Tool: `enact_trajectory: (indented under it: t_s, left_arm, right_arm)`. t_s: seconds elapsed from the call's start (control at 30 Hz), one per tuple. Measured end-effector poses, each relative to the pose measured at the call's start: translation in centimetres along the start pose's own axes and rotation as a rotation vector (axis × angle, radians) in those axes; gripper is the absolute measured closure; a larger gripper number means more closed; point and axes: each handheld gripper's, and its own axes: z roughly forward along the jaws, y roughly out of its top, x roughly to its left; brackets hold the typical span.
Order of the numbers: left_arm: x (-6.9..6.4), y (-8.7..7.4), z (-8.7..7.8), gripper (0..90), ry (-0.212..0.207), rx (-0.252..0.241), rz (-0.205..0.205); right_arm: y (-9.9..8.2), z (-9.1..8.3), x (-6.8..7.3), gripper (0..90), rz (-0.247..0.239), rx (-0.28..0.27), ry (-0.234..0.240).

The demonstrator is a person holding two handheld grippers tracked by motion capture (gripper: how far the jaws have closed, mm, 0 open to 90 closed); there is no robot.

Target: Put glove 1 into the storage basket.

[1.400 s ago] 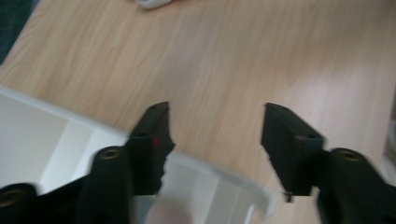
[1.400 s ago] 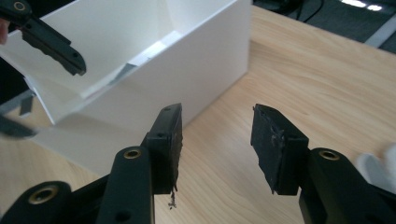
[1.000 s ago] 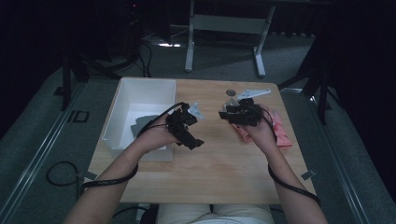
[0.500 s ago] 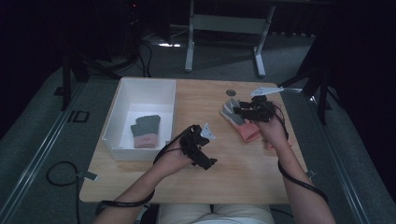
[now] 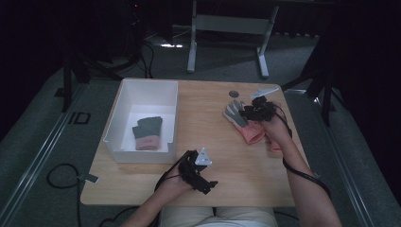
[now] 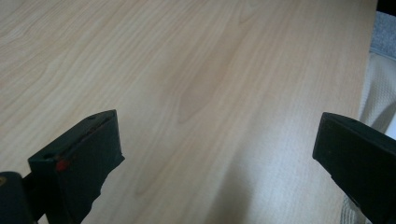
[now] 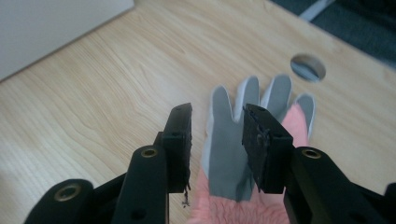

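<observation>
Dark floor and cables surround the wooden table (image 5: 208, 118). At its left sits a white bin (image 5: 124, 118) with one grey-and-pink glove (image 5: 146, 132) lying inside. Near the front edge, the left gripper (image 5: 204, 182) hovers over bare wood, its jaws just opened wide with nothing between them. Over on the right, a second glove (image 7: 243, 140) lies flat on the table, and the right gripper (image 7: 217, 140) has its jaws closing in around the grey fingers, not yet pinching.
</observation>
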Motion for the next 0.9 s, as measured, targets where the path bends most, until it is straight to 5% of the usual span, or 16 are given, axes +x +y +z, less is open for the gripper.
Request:
enact_trajectory:
  t_s: [0.1, 0.4, 0.57, 0.73, 0.83, 0.9]
  left_arm:
    - [-0.7, -1.2, 0.0, 0.0, -0.002, -0.042, -0.035]
    - [-0.9, -2.9, 0.6, 0.0, 0.089, -0.055, 0.007]
    - [-0.6, -3.5, 0.2, 0.0, 0.132, -0.120, 0.012]
    - [-0.5, -3.6, 0.1, 0.0, 0.136, -0.135, 0.012]
    - [-0.5, -3.8, 0.3, 0.0, 0.132, -0.121, 0.018]
    - [-0.5, -3.9, 0.3, 0.0, 0.126, -0.122, 0.020]
  right_arm:
    - [-0.4, 0.6, -0.4, 62.7, 0.012, 0.020, 0.001]
    - [-2.0, 4.1, -1.4, 65.0, 0.014, 0.092, -0.023]
    - [-2.9, 5.9, -1.6, 65.6, -0.006, 0.127, -0.051]
    - [-3.5, 6.8, -1.7, 65.5, -0.031, 0.151, -0.069]
    - [-3.7, 7.6, -1.1, 67.7, -0.093, 0.177, -0.105]
    - [-3.8, 7.9, -1.2, 71.3, -0.068, 0.182, -0.097]
